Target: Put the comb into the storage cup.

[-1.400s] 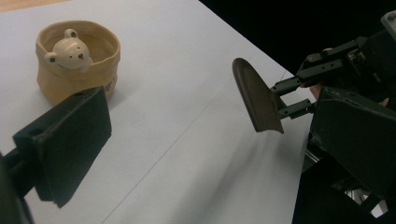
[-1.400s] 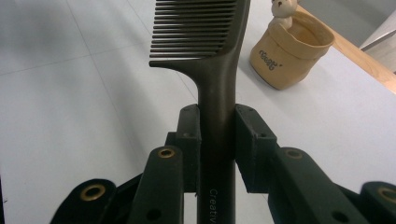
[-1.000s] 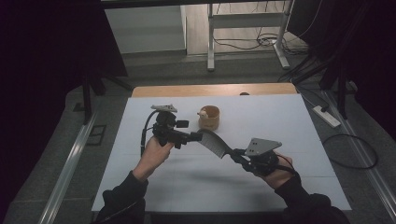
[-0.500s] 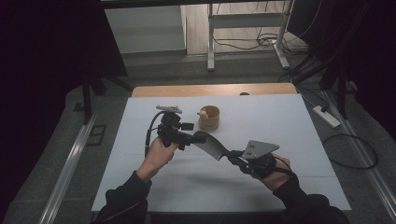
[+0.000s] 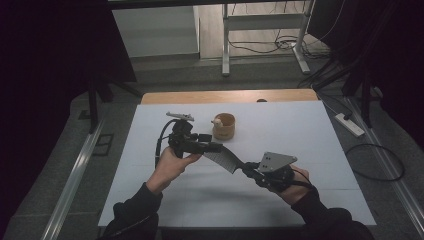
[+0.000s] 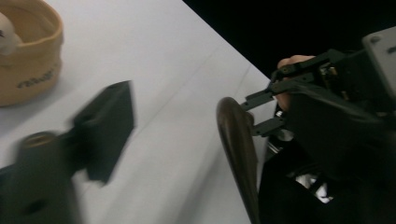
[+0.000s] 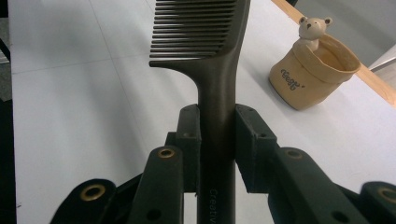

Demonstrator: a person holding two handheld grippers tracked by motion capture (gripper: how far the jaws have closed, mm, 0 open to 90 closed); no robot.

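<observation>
A dark comb hangs over the white table, between my two grippers. My right gripper is shut on the comb's handle, and the teeth point away from it. In the high view my left gripper reaches the comb's toothed end from the left. It stands open: one blurred finger sits well left of the comb's edge, apart from it. A tan cup with a small bear figure stands upright behind the comb.
A wooden strip runs along the table's far edge. Beyond it lie the floor, a metal frame and cables. A power strip lies on the floor at the right.
Both hands and the comb have drifted slightly left and toward me. The left gripper's finger is blurred with motion and now stands away from the comb.
</observation>
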